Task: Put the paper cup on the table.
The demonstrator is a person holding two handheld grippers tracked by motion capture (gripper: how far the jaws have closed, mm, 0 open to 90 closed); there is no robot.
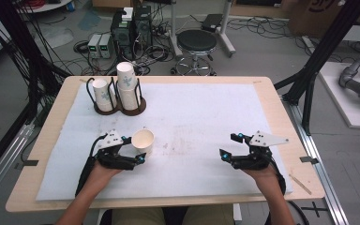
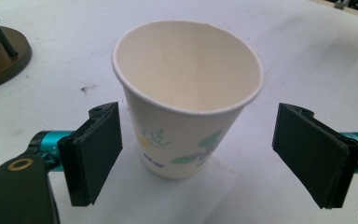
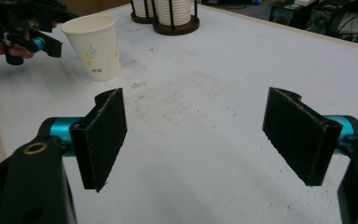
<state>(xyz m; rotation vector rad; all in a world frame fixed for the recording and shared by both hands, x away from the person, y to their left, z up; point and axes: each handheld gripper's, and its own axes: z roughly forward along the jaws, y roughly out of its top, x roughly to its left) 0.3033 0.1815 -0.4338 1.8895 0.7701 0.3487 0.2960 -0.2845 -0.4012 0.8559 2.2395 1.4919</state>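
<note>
Paper cup (image 2: pixel 186 98) stood upright on the bench (image 1: pixel 206 117), just set down, between the left claw's (image 2: pixel 198 156) spread pads, untouched. Next, I judged, that claw should back away; the right claw (image 3: pixel 193 140) waited open, empty.

In the left gripper view the cup holder (image 2: pixel 0 58) is cut off at the upper left edge, and the paper cup's (image 2: pixel 186 100) small printed lettering is unreadable

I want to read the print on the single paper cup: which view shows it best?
The left gripper view: the paper cup is close, its floral print facing the camera. The right gripper view shows it smaller, the high view mostly its rim.
</note>
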